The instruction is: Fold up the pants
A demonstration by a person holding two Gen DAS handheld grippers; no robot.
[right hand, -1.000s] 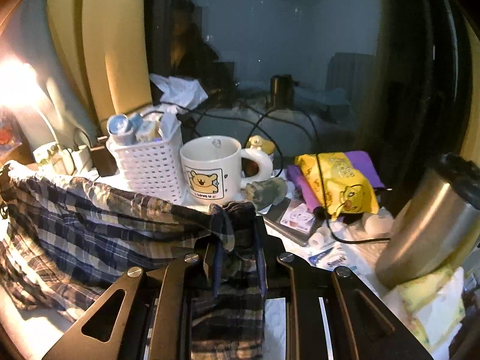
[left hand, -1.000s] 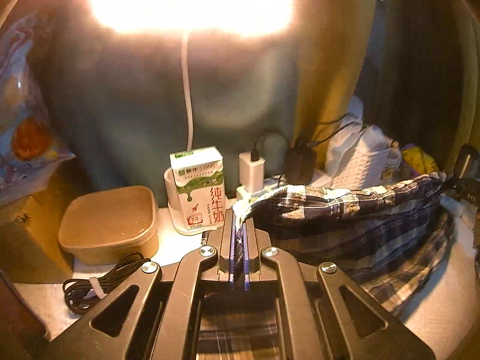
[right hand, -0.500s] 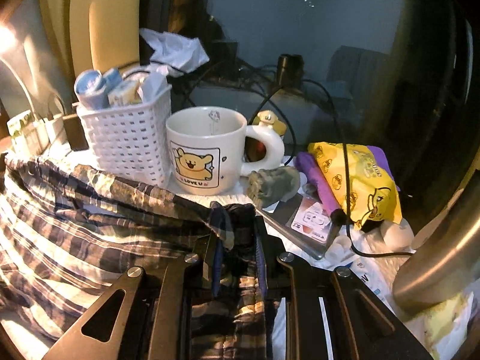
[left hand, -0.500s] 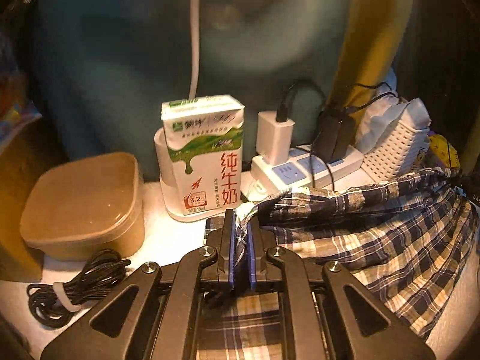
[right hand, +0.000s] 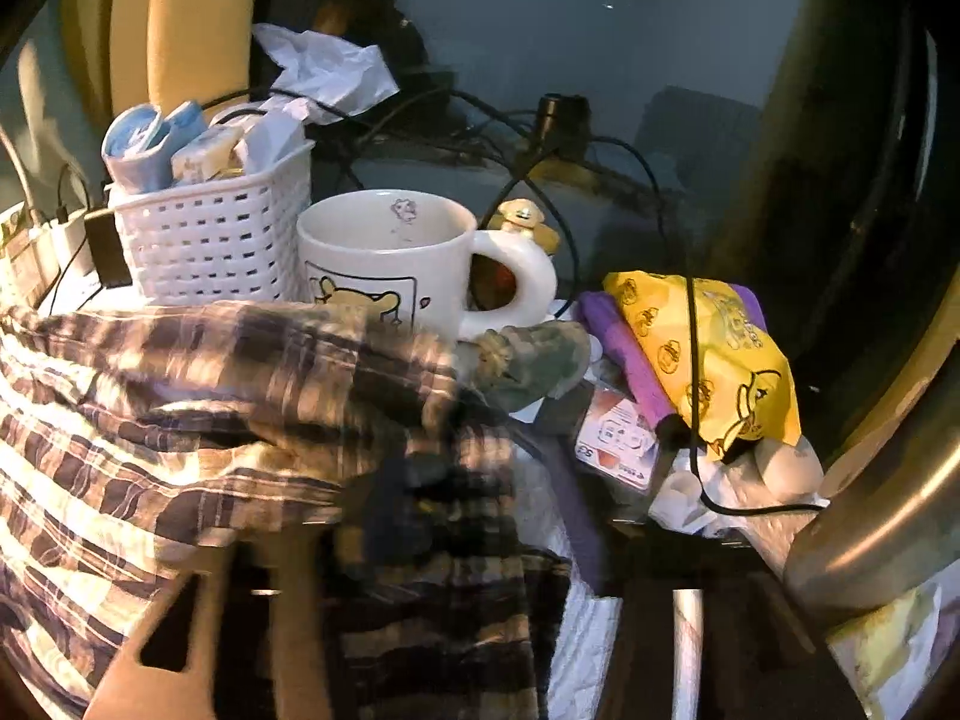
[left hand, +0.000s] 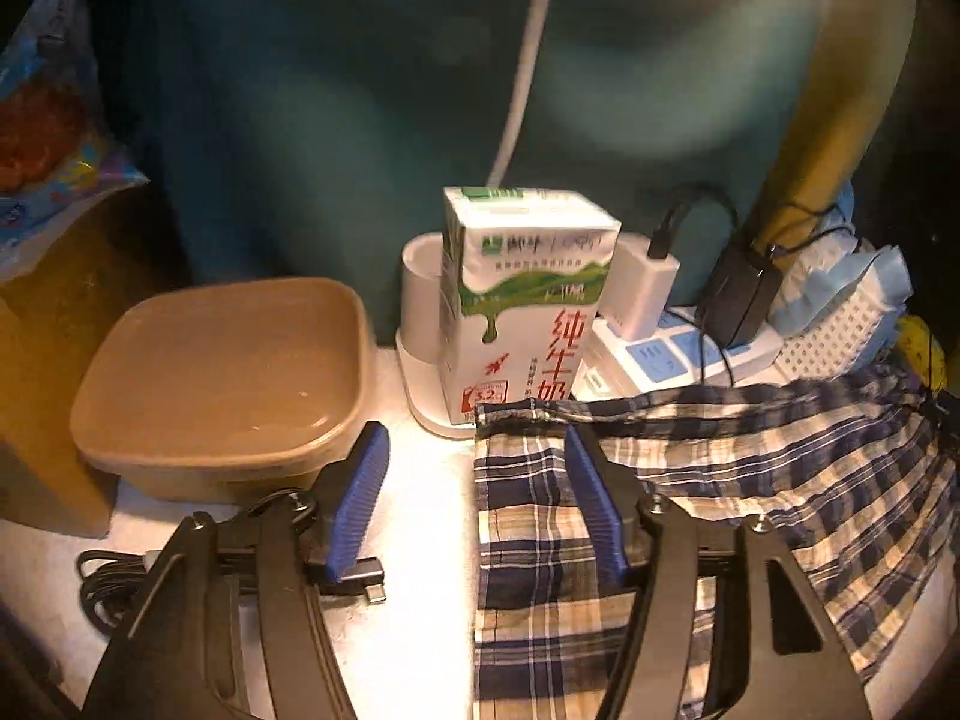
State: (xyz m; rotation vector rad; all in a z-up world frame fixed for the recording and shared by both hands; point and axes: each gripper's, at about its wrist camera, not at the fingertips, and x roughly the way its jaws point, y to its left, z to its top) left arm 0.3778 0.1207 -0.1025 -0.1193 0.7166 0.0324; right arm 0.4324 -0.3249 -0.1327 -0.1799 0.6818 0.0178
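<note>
The blue-and-cream plaid pants (left hand: 690, 492) lie on the white table, their near-left corner just in front of the milk carton. My left gripper (left hand: 474, 492) hangs over that corner with its jaws opening. The blue pads (left hand: 360, 480) stand wide apart and press on nothing, and the right finger rests above the cloth. In the blurred right wrist view the pants (right hand: 180, 420) sag across the left and middle. My right gripper (right hand: 474, 516) has its jaws opening, with loose cloth lying between the fingers and partly hiding the left one.
A brown lidded box (left hand: 222, 372), a milk carton (left hand: 522, 312), a power strip (left hand: 672, 354) and a coiled black cable (left hand: 108, 576) crowd the left side. A white basket (right hand: 210, 240), mug (right hand: 390, 264), yellow packet (right hand: 708, 360) and steel flask (right hand: 888, 492) crowd the right.
Both grippers were shut on the pants' edge and have now spread their jaws and let it go. The cloth has dropped onto the table, and both hands came lower and closer to the clutter.
</note>
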